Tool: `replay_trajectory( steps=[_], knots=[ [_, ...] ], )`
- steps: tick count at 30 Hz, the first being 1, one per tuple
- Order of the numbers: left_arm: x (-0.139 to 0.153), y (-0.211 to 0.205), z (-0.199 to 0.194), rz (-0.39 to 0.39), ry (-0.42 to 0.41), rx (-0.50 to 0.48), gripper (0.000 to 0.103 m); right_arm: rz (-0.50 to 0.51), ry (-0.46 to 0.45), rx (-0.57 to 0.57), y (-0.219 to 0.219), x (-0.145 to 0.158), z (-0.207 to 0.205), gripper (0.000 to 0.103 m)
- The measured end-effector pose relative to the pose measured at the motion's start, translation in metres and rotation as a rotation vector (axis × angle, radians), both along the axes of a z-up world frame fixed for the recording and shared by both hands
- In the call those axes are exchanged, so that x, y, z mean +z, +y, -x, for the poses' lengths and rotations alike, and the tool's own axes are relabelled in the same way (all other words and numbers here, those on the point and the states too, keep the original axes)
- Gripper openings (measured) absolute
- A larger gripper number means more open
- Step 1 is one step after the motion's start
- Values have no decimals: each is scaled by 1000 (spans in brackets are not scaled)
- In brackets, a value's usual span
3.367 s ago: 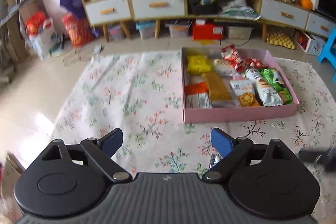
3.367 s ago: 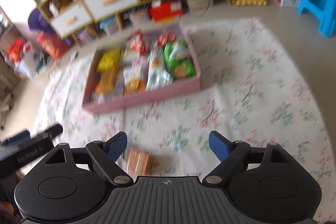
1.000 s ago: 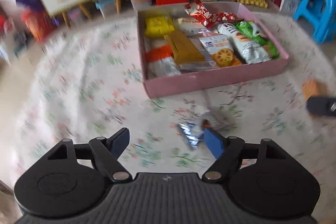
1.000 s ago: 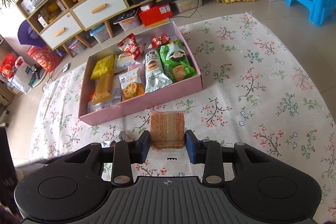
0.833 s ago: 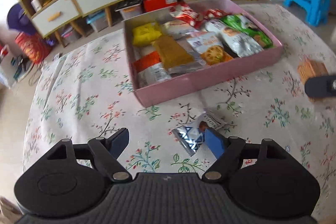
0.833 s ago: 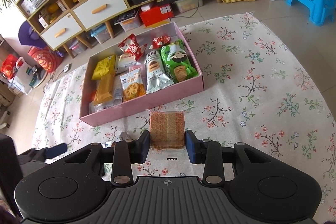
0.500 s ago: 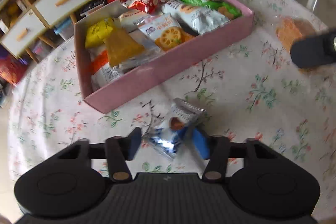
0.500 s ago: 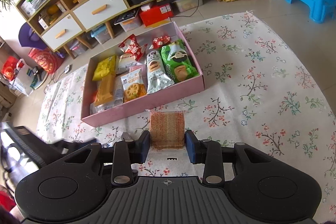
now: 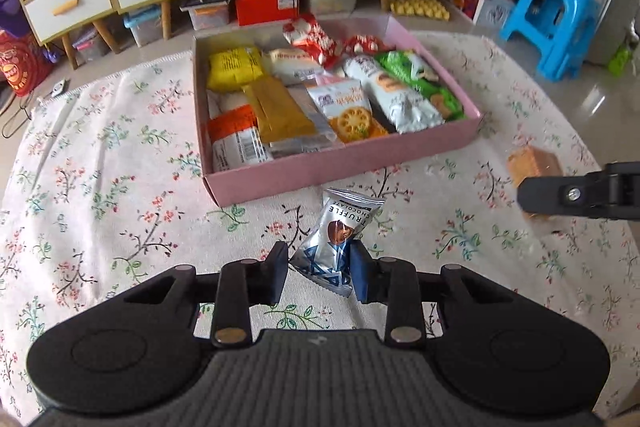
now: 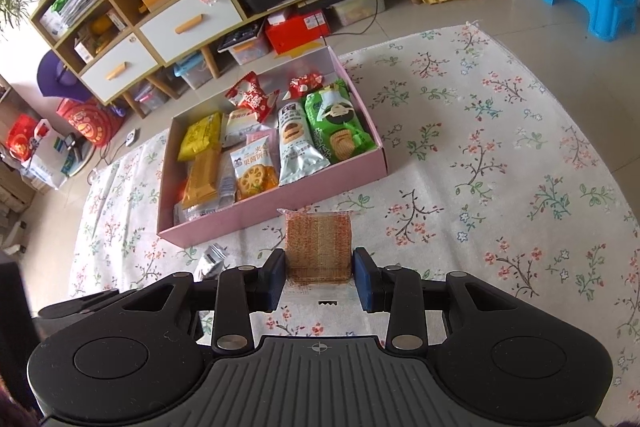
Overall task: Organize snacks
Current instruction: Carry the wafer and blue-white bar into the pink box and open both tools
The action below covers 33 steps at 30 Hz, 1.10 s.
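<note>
A: Left wrist view: the truffle chocolate packet [image 9: 340, 239] is pinched at lower centre by the left hand-held gripper [image 9: 320, 277], whose jaws have just been closing on it.

B: Only its lower corner is caught, so it may be dropped. The biscuit pack [image 10: 319, 245] is clamped by the right hand-held gripper [image 10: 319, 277]; the pink box [image 10: 280, 203] above is crowded.

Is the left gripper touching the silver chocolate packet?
Touching. The left wrist view shows the left gripper closed on the silver chocolate packet, both fingers pressing its lower end.
</note>
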<state>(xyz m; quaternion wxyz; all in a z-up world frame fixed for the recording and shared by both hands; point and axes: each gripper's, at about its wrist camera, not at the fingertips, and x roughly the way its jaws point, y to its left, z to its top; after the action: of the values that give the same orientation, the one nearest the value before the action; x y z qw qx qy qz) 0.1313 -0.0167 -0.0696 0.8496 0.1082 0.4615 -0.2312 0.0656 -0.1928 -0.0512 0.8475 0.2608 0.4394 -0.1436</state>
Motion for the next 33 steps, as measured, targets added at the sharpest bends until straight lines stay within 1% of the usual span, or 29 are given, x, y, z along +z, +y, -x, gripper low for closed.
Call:
replay_trajectory(
  steps=[7, 10, 13, 15, 18, 19, 22, 26, 29, 33],
  knots=[
    [19, 7, 2, 90, -28, 35, 30, -2, -9, -15, -5, 2, 2, 35],
    [25, 13, 0, 101, -63, 75, 30, -9, -14, -32, -13, 4, 3, 35],
    [27, 23, -6, 117, -69, 130, 30, 2, -18, -56, -22, 6, 4, 35],
    [28, 29, -11, 115, -76, 175, 30, 3, -20, -78, -31, 6, 5, 35],
    [31, 33, -15, 60, -131, 239, 30, -13, -24, -117, -46, 6, 7, 35],
    [31, 34, -16, 54, -142, 252, 30, -11, -26, -126, -49, 6, 8, 35],
    [32, 37, -19, 84, -125, 282, 30, 8, -25, -136, -54, 7, 9, 35],
    [32, 38, -21, 127, -90, 294, 30, 4, -25, -149, -60, 6, 9, 35],
    [33, 39, -20, 133, -90, 311, 30, -2, -30, -151, -61, 6, 10, 35],
    [31, 41, -22, 156, -67, 329, 30, -14, -26, -152, -61, 5, 9, 35]
  ],
)
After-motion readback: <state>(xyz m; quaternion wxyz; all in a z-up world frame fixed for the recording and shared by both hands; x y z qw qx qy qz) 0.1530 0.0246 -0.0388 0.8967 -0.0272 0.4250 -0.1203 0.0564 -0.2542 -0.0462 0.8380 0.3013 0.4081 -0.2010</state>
